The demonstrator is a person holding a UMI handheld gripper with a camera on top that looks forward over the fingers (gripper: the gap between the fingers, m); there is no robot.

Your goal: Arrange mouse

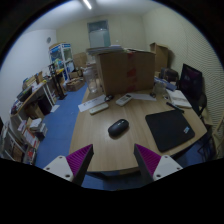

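A black mouse [118, 127] lies on the wooden table [100, 140], just left of a black mouse pad [169, 128]. My gripper [113, 158] is above the table's near edge, well short of the mouse, which lies beyond and between the fingers. The fingers [80, 160] are spread wide apart with their magenta pads facing inward, and nothing is between them.
A large cardboard box [124, 70] stands at the table's far side. A keyboard [94, 104] and papers [128, 98] lie in front of it. A monitor [191, 86] stands at the right. Shelves with clutter [30, 110] line the left wall over blue floor.
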